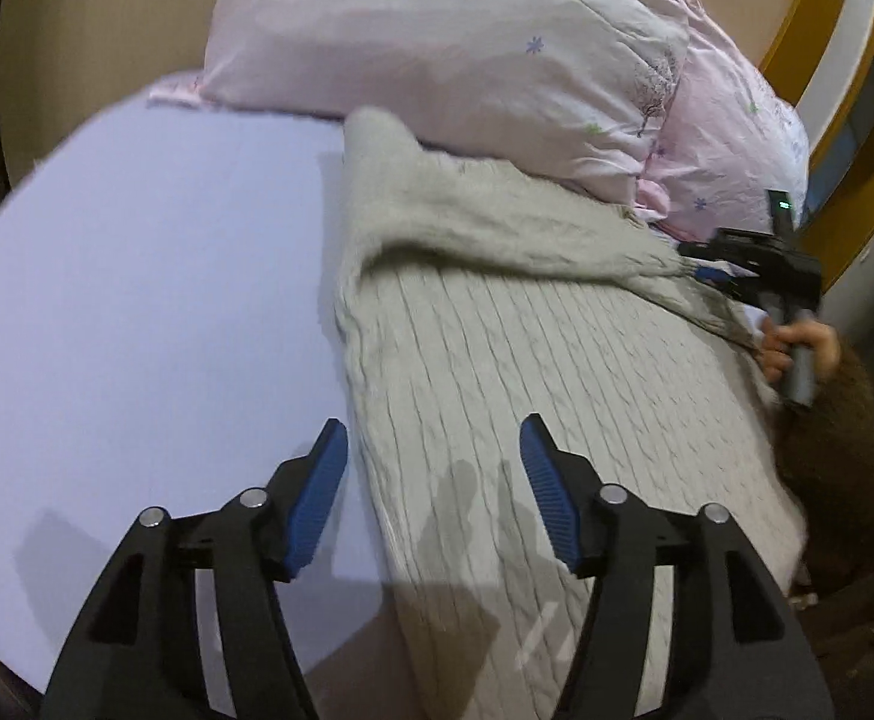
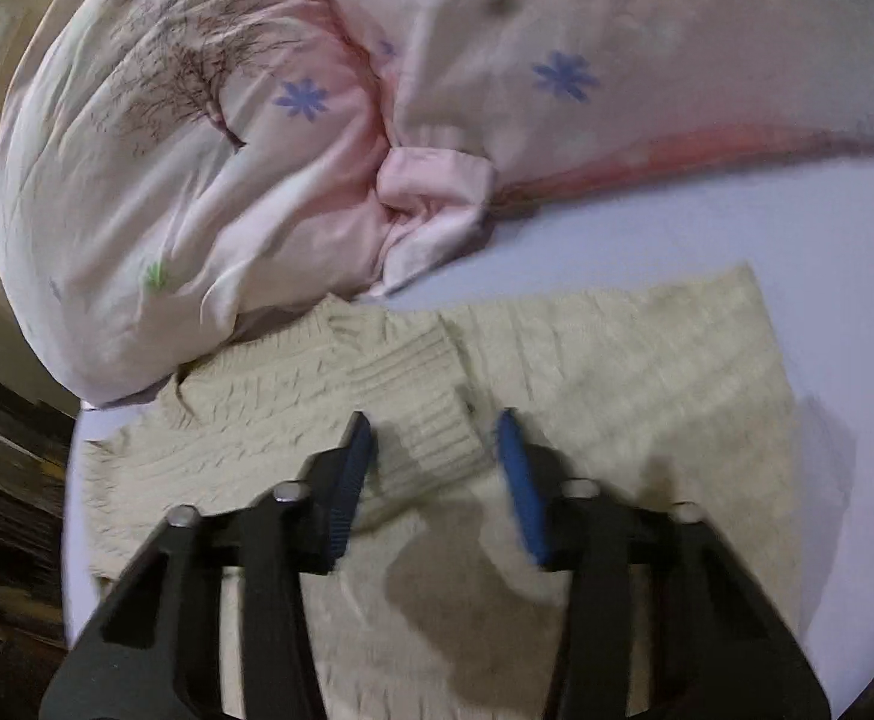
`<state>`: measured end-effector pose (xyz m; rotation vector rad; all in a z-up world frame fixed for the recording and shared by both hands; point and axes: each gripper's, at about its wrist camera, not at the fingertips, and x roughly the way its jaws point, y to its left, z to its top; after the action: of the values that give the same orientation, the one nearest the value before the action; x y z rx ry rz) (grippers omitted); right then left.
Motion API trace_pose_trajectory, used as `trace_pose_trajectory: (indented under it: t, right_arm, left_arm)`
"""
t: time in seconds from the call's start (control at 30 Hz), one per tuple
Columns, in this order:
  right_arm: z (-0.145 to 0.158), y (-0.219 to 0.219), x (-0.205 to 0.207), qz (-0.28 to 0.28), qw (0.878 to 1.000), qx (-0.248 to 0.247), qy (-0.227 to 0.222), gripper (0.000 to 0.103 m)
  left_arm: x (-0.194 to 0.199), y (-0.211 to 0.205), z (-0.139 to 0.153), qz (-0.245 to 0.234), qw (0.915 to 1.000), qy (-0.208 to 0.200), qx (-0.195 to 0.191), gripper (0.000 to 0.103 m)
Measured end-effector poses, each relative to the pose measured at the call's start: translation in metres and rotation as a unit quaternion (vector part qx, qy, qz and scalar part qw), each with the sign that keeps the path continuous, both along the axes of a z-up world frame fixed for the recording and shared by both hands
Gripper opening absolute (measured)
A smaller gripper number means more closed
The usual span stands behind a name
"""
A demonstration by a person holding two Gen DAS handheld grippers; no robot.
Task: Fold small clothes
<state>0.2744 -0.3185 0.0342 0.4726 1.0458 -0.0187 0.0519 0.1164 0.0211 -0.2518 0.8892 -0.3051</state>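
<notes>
A pale grey cable-knit sweater lies flat on the lavender bed sheet, one sleeve folded across its upper part. My left gripper is open and empty, hovering over the sweater's left edge. The right gripper shows in the left wrist view at the sweater's far right edge, held by a hand. In the right wrist view the right gripper is open, its jaws standing either side of the sleeve's ribbed cuff, which lies on the sweater.
Two pink flowered pillows lie against the sweater's far side. A wooden bed frame rises at the right. Bare sheet spreads left of the sweater in the left wrist view.
</notes>
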Motion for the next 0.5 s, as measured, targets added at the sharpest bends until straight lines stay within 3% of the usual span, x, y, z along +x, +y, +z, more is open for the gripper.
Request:
trace_pose_trajectory:
  t: [0.13,0.23,0.3,0.37,0.43,0.5]
  right_arm:
    - [0.024,-0.006,-0.022,-0.005,0.998,0.01,-0.063,0.008]
    - [0.054,-0.044,-0.066,-0.077,0.99,-0.004,-0.12,0.008]
    - [0.054,-0.06,-0.083,-0.109,0.987,-0.035,-0.115,0.011]
    - [0.034,-0.069,-0.086,-0.1,0.993,-0.041,-0.051,0.02]
    - [0.022,-0.076,-0.098,-0.106,0.994,-0.017,-0.023,0.032]
    - [0.022,-0.082,-0.126,-0.107,0.994,-0.016,-0.023,0.059]
  left_arm:
    - [-0.004,0.0,-0.007,-0.013,0.9997,-0.002,-0.022,0.064]
    - [-0.009,0.001,-0.009,-0.016,0.9992,-0.005,-0.035,0.064]
    - [-0.012,0.0,-0.011,-0.024,0.9987,-0.007,-0.044,0.064]
    - [-0.014,-0.003,-0.012,-0.029,0.9985,-0.01,-0.046,0.064]
    - [-0.017,-0.004,-0.012,-0.036,0.9975,-0.007,-0.06,0.064]
    - [-0.024,-0.006,-0.013,-0.044,0.9965,-0.006,-0.071,0.063]
